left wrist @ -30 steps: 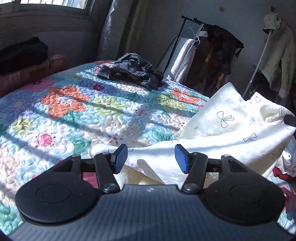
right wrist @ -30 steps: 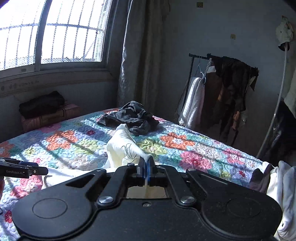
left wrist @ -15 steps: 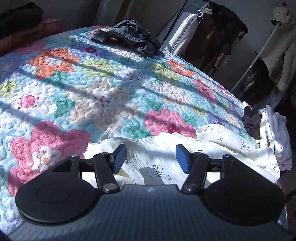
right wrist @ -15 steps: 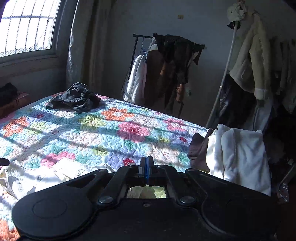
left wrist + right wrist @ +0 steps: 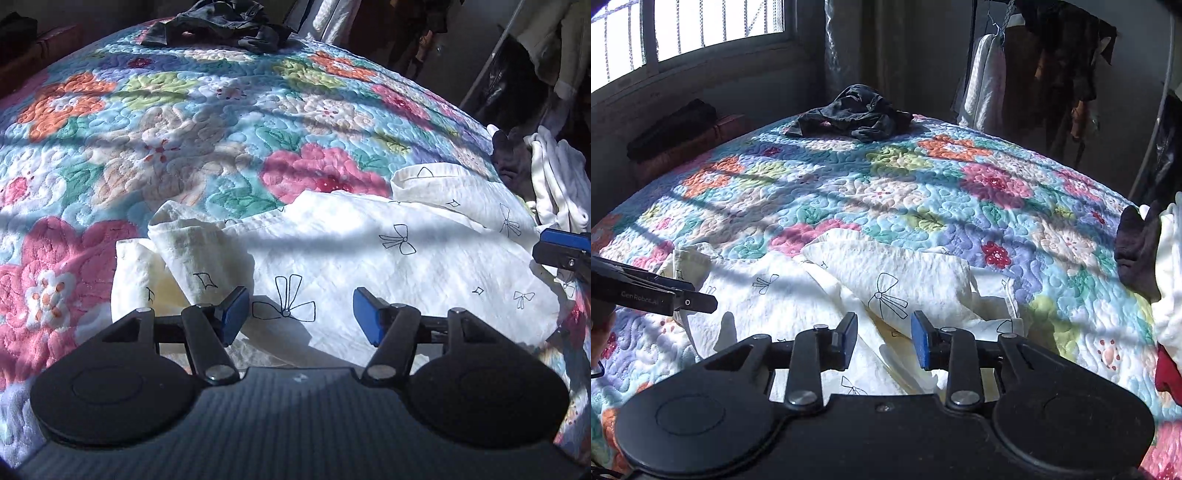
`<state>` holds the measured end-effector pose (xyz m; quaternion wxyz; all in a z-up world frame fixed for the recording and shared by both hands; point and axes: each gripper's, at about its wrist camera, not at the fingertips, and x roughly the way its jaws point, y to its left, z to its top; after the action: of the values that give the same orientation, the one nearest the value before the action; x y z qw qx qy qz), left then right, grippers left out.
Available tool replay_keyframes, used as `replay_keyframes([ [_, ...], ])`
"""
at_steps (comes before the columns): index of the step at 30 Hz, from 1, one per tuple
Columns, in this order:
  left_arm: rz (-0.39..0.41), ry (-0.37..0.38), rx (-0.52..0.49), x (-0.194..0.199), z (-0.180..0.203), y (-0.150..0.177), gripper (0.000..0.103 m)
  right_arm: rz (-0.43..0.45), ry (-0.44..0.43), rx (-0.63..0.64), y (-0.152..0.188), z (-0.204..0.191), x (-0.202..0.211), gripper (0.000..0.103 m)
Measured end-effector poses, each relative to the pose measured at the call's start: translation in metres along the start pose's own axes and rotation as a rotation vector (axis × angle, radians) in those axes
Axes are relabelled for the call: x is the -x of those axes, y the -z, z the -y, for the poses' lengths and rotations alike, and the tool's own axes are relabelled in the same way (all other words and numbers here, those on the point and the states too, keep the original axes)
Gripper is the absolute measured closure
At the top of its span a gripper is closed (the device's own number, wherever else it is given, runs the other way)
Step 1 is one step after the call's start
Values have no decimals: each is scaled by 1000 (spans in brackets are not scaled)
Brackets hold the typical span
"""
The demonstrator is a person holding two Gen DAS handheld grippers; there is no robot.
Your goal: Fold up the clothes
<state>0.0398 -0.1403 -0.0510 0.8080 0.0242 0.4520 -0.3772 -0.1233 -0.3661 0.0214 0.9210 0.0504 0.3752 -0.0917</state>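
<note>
A cream garment with black bow prints (image 5: 369,251) lies rumpled on the flowered quilt (image 5: 184,129), one corner folded over at its left. My left gripper (image 5: 299,315) hovers open just above the near edge, nothing between its pads. In the right wrist view the same garment (image 5: 905,280) spreads under my right gripper (image 5: 884,341). Those jaws are opening, and the cloth lies below them, not pinched. The right gripper's blue tip (image 5: 565,247) shows at the right edge of the left view. The left gripper (image 5: 665,295) shows at the left of the right view.
A dark crumpled garment (image 5: 853,118) lies at the far end of the bed. A pile of white and dark clothes (image 5: 1160,258) sits at the bed's right edge. Beyond it stand a rack of hanging clothes (image 5: 1052,55) and a barred window (image 5: 683,33).
The right gripper, shut on the cream cloth before, now has its jaws apart and the cloth has dropped flat on the quilt. Both grippers have sunk and tipped down toward the bed.
</note>
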Motion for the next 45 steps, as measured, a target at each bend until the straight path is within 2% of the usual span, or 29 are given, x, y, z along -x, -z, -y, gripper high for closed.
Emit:
replay_keyframes([
  [1, 4, 7, 2, 2, 1, 0, 46, -4, -38, 8, -1, -4, -2, 62],
  [3, 13, 4, -4, 4, 2, -2, 64, -55, -84, 66, 0, -17, -16, 48],
  [4, 5, -8, -11, 4, 4, -3, 74, -85, -104, 99, 0, -24, -24, 46],
  [7, 1, -8, -11, 5, 2, -1, 74, -108, -1, 174, 2, -37, -45, 43],
  [10, -18, 28, 8, 8, 0, 0, 74, -126, -8, 197, 3, -36, -62, 48],
  [11, -15, 34, 12, 9, 0, 0, 73, -129, -16, 204, 3, -35, -65, 67],
  [12, -11, 37, 11, 11, 1, -1, 73, -133, -24, 211, 3, -34, -69, 98],
  [16, -2, 67, 11, 14, 5, -1, 60, -137, -119, 153, 6, -30, -64, 100],
  [21, -56, 171, 92, 7, 7, 2, 49, -134, -348, -10, 19, -30, -38, 100],
  [23, -77, 199, 112, 3, 10, 4, 45, -155, -407, -3, 27, -41, -29, 100],
  [24, -84, 203, 118, 2, 12, 5, 44, -168, -431, 2, 30, -46, -27, 100],
  [26, -87, 195, 130, 0, 14, 7, 34, -194, -482, -6, 34, -53, -23, 100],
  [29, -89, 183, 121, -4, 17, 10, 32, -233, -561, -24, 41, -63, -22, 100],
  [30, -89, 190, 104, -6, 18, 11, 33, -239, -568, -19, 42, -66, -22, 100],
  [31, -90, 172, 67, -6, 21, 13, 40, -245, -575, -13, 44, -69, -22, 99],
  [32, -90, 143, 23, -7, 25, 15, 71, -251, -588, -15, 45, -70, -21, 99],
  [33, -91, 115, -22, -7, 29, 17, 90, -256, -603, -21, 44, -70, -20, 99],
  [34, -89, 81, -63, -7, 32, 19, 98, -254, -598, -22, 43, -70, -19, 99],
  [37, -79, 61, -64, -1, 29, 20, 98, -232, -542, -33, 36, -62, -14, 99],
  [39, -73, 62, -66, 4, 28, 21, 98, -207, -492, -91, 28, -47, -11, 93],
  [43, -56, 60, -162, 19, 41, 31, 98, -146, -386, -160, 14, -26, -5, 87],
  [44, -64, 75, -156, 22, 41, 33, 98, -139, -365, -167, 13, -22, -6, 76],
  [45, -69, 83, -148, 24, 41, 35, 98, -143, -344, -165, 12, -21, -8, 59],
])
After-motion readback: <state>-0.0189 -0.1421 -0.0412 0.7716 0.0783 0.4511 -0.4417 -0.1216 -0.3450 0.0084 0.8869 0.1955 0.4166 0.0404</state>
